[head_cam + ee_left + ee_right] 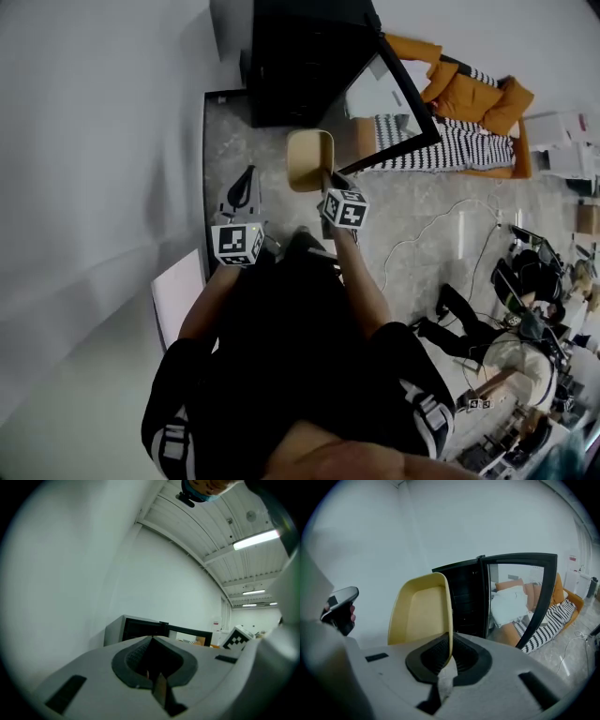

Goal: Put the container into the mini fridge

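A shallow yellow container [309, 159] hangs in front of the black mini fridge [300, 66], whose glass door [398, 89] stands open to the right. My right gripper [328, 181] is shut on the container's rim [447, 620]; in the right gripper view the container [419, 611] stands on edge with the fridge [461, 597] just behind it. My left gripper [246, 187] hovers to the left with its jaws together and nothing between them. Its jaws [152, 641] point at the fridge [136, 629] across the room.
A white wall runs along the left. An orange sofa with a striped cover [469, 122] stands right of the fridge door. A white cable [441, 225] trails across the stone floor. Bags and gear [506, 309] clutter the right side.
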